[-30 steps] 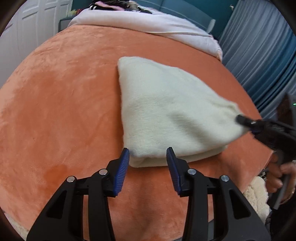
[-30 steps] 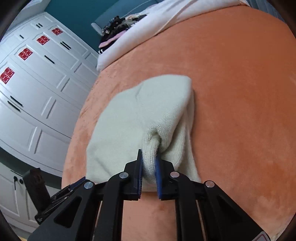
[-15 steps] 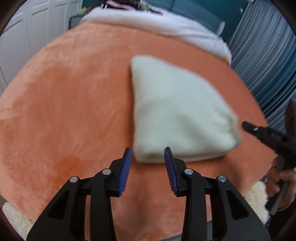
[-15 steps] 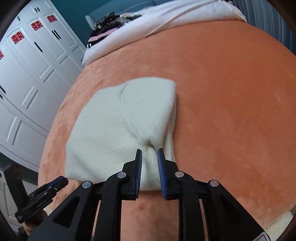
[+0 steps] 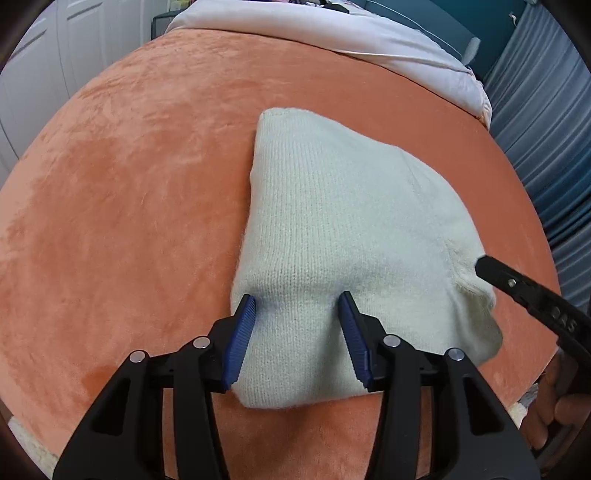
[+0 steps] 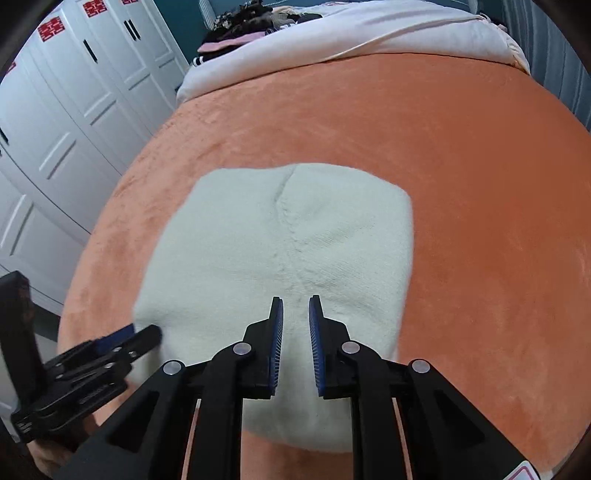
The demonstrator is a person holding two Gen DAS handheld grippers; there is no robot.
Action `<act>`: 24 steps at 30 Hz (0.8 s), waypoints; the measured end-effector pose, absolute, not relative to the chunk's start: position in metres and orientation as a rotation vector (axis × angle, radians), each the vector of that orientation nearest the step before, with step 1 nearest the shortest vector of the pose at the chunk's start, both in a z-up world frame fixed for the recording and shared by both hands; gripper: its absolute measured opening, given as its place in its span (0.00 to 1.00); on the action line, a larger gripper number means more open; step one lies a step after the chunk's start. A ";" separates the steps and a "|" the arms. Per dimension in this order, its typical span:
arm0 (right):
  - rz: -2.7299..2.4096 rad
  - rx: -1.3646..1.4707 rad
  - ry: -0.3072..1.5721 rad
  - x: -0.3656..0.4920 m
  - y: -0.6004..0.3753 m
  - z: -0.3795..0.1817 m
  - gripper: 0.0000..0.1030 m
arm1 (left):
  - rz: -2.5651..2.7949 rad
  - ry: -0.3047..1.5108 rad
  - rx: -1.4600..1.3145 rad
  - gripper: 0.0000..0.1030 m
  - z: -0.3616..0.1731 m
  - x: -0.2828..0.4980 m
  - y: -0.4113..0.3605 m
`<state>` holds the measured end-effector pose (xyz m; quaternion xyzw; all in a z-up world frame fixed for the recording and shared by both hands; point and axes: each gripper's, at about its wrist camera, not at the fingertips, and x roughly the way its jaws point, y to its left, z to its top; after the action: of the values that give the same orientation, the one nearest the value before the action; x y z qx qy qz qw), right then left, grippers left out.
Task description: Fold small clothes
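On the bed, left wrist view: the cream knitted garment (image 5: 343, 243), folded into a thick wedge-shaped packet, lies on the orange plush blanket (image 5: 122, 206) near its front edge.
Left tool (image 5: 297, 325): its jaws are opening, spread to either side of a raised ridge of knit at the packet's near edge; the blue ribbed pads (image 5: 240, 338) stand beside the cloth and do not appear to press it.
Right tool, seen from here (image 5: 487, 267): only its black tip shows, touching the packet's right corner; whether it grips cannot be told from this side.
Shown only here: the layered thickness along the near edge, a bulged right corner, and a hand (image 5: 554, 413) at the lower right.

Over the same bed, right wrist view: the cream garment (image 6: 280, 243) reads as a rounded rectangle with a knitted seam running down its middle.
Right tool (image 6: 295, 325): jaws closing, narrowly apart, with a clear gap between the blue pads; cloth lies beneath but nothing is pinched.
Left tool, seen from here (image 6: 144, 334): at the packet's lower left corner.
Shown only here: the seam, the white panelled wardrobe doors (image 6: 62, 122) with red stickers, and dark clothes (image 6: 255, 24) heaped beyond the pale quilt (image 6: 369, 33).

Progress, as judged: the main folds look done; what seems left is squaring the bulged corner and setting the packet aside.
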<state>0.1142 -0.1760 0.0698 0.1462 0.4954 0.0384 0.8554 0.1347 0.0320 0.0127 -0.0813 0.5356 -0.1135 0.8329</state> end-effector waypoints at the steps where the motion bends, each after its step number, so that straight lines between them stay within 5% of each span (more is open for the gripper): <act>1: 0.078 0.305 1.056 0.112 -0.176 0.065 0.13 | -0.236 1.135 -0.173 0.47 0.012 0.135 0.033; 4: 0.069 0.291 1.161 0.114 -0.174 0.023 0.07 | -0.229 1.146 -0.148 0.47 0.011 0.138 0.028; 12: 0.080 0.317 1.046 0.078 -0.187 0.080 0.12 | -0.238 1.095 -0.191 0.44 0.044 0.128 0.028; 24: 0.022 0.242 1.117 0.088 -0.170 0.027 0.08 | -0.184 1.073 -0.007 0.45 0.025 0.141 0.005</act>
<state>0.0880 -0.1695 0.0272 0.1147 0.5285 0.0103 0.8411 0.1409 0.0052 0.0247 -0.0034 0.5102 -0.0876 0.8556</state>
